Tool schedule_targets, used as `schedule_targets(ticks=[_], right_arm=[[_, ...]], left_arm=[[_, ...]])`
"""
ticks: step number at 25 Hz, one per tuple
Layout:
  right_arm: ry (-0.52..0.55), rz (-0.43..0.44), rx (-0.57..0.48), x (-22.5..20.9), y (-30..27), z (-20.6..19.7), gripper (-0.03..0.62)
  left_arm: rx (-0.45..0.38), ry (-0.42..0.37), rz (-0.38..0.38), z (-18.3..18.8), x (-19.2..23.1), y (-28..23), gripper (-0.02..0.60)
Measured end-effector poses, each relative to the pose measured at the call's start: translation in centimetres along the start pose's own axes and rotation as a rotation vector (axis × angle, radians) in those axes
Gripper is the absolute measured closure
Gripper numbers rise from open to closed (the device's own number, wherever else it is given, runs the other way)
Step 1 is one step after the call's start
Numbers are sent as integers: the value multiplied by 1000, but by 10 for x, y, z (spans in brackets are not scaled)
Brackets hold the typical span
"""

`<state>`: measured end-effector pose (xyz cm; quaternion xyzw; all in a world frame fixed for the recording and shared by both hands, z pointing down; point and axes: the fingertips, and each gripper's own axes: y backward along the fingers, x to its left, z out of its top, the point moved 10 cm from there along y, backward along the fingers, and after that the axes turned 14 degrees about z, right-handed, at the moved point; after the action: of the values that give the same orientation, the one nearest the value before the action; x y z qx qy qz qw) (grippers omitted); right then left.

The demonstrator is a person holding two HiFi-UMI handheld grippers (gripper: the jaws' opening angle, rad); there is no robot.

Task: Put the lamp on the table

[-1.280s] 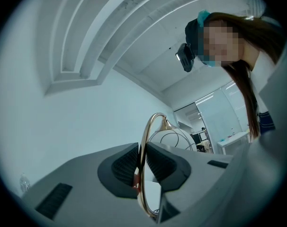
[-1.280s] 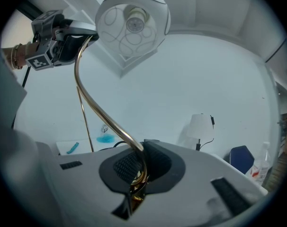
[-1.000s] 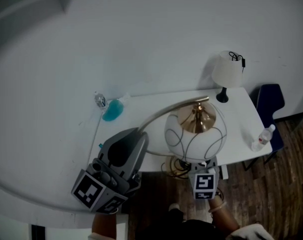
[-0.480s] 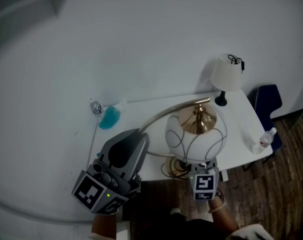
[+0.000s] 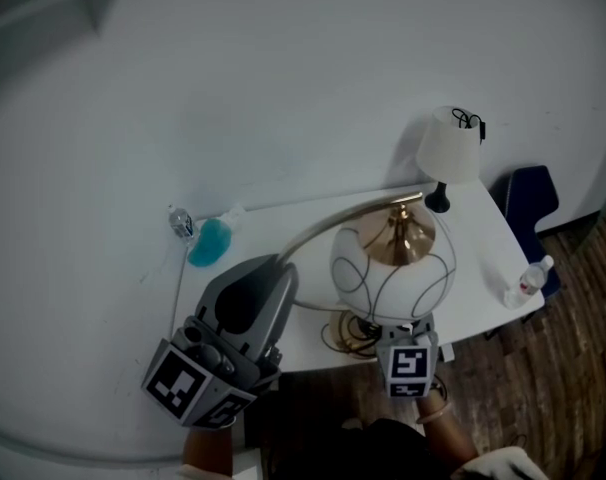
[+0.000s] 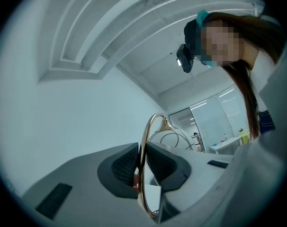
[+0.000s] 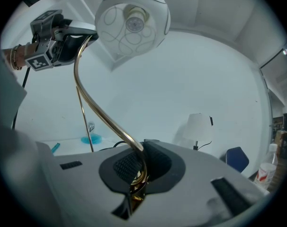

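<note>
The lamp has a curved brass arm (image 5: 328,230) and a white globe shade (image 5: 391,268) with black line patterns. In the head view it is held in the air over the near edge of the white table (image 5: 478,243). My left gripper (image 5: 280,268) is shut on the upper bend of the arm (image 6: 144,145), which runs between its pads (image 6: 126,163). My right gripper (image 7: 141,171) is shut on the lower end of the arm (image 7: 105,119). In the head view the globe hides its jaws and only its marker cube (image 5: 408,363) shows. The globe (image 7: 132,19) hangs high in the right gripper view.
A small white-shaded table lamp (image 5: 451,148) stands at the table's far right corner. A blue item (image 5: 208,241) lies at the far left, and a plastic bottle (image 5: 528,276) stands on the right edge. A dark blue chair (image 5: 528,200) sits beyond the right end. A white wall rises behind.
Both grippers keep the same hold on the lamp. The table and the blue item have slid slightly left and down in the head view.
</note>
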<state>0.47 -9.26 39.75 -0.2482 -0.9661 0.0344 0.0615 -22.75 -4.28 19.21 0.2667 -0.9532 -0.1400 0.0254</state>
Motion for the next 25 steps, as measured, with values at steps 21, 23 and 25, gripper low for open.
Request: schedule_targets(ticks=[21,23,25], right_arm=[[2,45,32,-60,-38,-7,586],[2,54,35,-65,-41,-10,586],[7,60,35,-72,-45,-13,586]], left_arm=[[18,29,49,-26,1,-65,525],[18,33,55,-31,0,-68,525],[23,36,61,-35,0,-73,525]])
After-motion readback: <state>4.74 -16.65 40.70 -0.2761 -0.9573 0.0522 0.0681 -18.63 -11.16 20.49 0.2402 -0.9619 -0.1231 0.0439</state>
